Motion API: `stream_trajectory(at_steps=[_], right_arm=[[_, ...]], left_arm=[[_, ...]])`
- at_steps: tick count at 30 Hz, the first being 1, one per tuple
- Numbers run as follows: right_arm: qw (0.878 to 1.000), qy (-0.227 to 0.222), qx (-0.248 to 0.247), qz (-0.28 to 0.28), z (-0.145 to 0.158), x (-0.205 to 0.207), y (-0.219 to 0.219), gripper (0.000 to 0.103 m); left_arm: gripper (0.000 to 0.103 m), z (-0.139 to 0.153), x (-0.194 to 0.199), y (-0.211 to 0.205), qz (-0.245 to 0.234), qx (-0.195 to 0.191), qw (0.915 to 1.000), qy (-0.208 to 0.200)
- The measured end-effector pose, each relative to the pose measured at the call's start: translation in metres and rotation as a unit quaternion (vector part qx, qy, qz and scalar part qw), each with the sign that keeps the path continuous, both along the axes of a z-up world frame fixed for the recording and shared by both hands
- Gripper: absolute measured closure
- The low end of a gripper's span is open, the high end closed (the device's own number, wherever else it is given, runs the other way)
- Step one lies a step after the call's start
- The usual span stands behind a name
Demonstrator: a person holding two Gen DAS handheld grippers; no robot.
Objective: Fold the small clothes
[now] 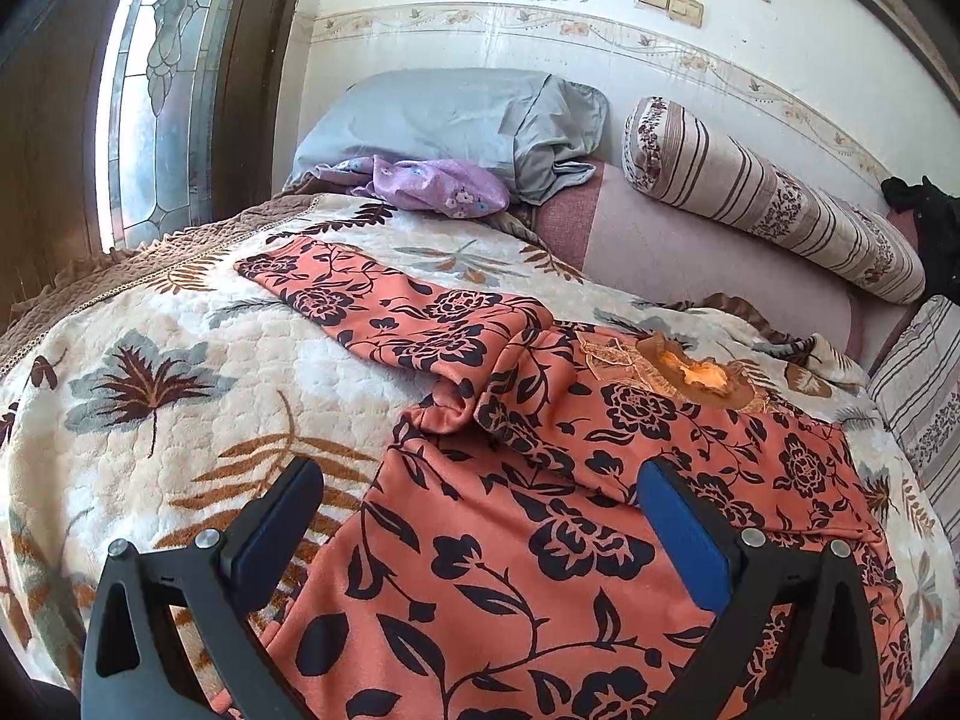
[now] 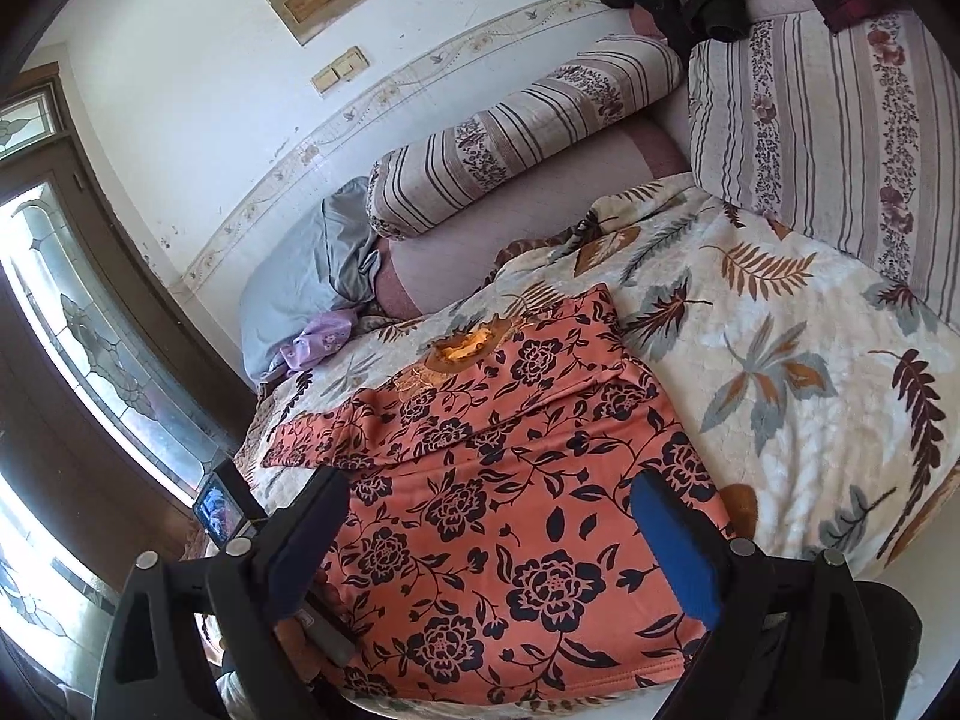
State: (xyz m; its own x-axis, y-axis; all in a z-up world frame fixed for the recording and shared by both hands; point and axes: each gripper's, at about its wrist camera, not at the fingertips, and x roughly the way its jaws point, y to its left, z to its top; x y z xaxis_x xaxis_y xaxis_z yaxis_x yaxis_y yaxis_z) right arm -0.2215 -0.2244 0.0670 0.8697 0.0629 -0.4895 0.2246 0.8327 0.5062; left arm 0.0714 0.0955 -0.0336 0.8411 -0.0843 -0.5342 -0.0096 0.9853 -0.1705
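Left hand-held gripper (image 1: 480,510) hangs low over the bed with its two fingers spread wide and nothing between them; its left finger (image 1: 282,516) sits above the leaf-patterned blanket (image 1: 150,372) and its right finger, faced with a blue pad (image 1: 678,534), sits above the orange floral top (image 1: 510,570). That top lies spread on the blanket, neck opening (image 1: 702,375) toward the far side, one sleeve (image 1: 372,306) stretched out to the left across the blanket. Beyond the sleeve, a grey pillow (image 1: 456,114) leans against the wall with a crumpled purple cloth (image 1: 432,183) at its foot, and to the right of them a striped bolster (image 1: 774,198) lies along the back of the bed. Right hand-held gripper (image 2: 489,516) is likewise open wide and empty, poised over the lower body of the top (image 2: 510,510), whose hem lies near the front edge of the bed. In its view a small screen (image 2: 219,513) shows just left of its left finger, and the blanket (image 2: 810,372) spreads bare to the right of the garment, with a striped cushion (image 2: 828,138) standing behind it.
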Motion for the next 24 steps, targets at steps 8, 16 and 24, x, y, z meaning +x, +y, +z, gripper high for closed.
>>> stream_trajectory(at_steps=[8,16,24], right_arm=[[1.0,-0.001,-0.026,0.01,0.017,-0.004,0.012,0.007],[0.998,-0.018,-0.055,0.016,0.046,-0.007,0.025,0.007],[0.998,0.004,-0.049,0.045,0.025,0.002,0.047,0.007]], left_arm=[[0.0,-0.005,-0.002,-0.003,-0.001,0.016,0.9999,0.002],[0.0,0.0,-0.012,-0.011,-0.009,0.042,0.9987,-0.028],[0.0,0.007,-0.013,0.0,-0.002,0.014,0.9993,-0.034]])
